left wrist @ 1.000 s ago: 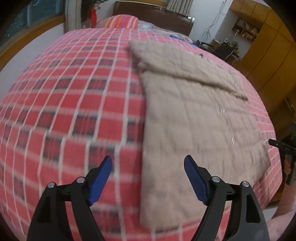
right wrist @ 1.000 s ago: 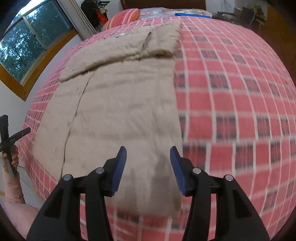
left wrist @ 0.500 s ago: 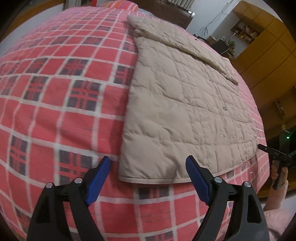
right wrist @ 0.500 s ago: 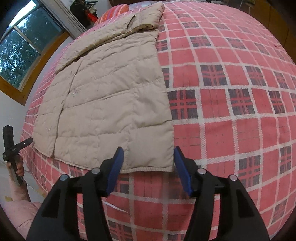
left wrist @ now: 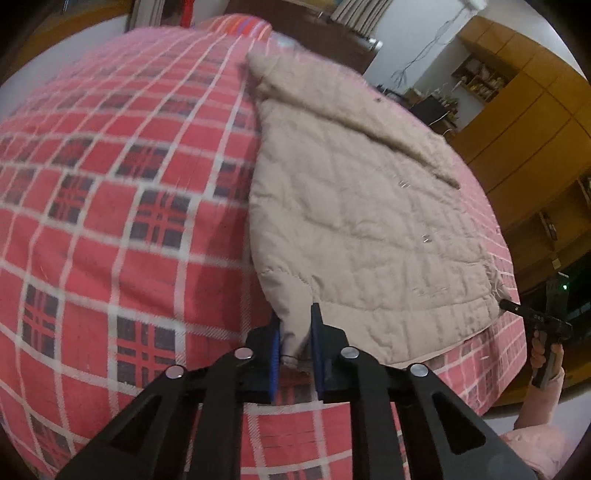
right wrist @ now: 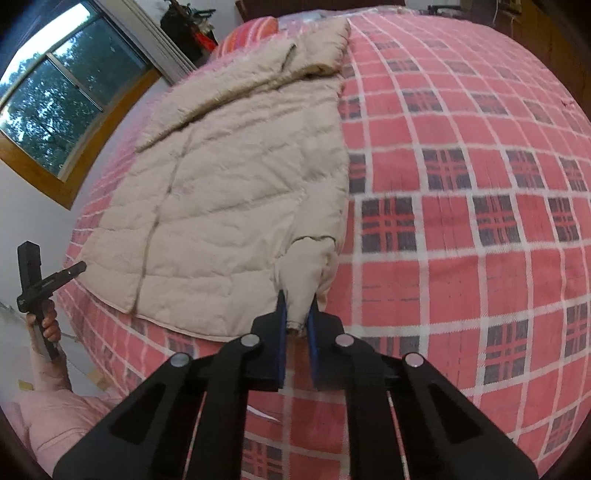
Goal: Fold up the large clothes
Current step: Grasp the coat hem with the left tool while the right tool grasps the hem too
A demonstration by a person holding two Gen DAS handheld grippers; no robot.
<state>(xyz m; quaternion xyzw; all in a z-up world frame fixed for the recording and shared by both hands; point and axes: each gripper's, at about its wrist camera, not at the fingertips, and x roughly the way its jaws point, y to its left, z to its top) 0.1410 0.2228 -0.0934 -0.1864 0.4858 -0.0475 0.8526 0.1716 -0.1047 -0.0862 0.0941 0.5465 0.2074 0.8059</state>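
Note:
A beige quilted jacket (left wrist: 362,206) lies spread on a red plaid bed (left wrist: 110,221), a sleeve folded across its far end. My left gripper (left wrist: 294,325) is shut on the jacket's near left hem corner, fabric bunched between the blue pads. In the right wrist view the same jacket (right wrist: 229,192) stretches away to the left, and my right gripper (right wrist: 297,308) is shut on its near right hem corner, which is pulled up slightly off the bed (right wrist: 461,229).
Wooden cabinets (left wrist: 524,122) stand beyond the bed on the right. A window (right wrist: 62,99) sits in the wall at left. A striped pillow (right wrist: 255,29) lies at the bed's head. The person's hand holds the other gripper handle (right wrist: 37,288) near the bed's edge.
Both grippers moved forward onto the jacket's near hem and went from open to shut, each pinching a corner. The hem corners are now lifted and bunched.

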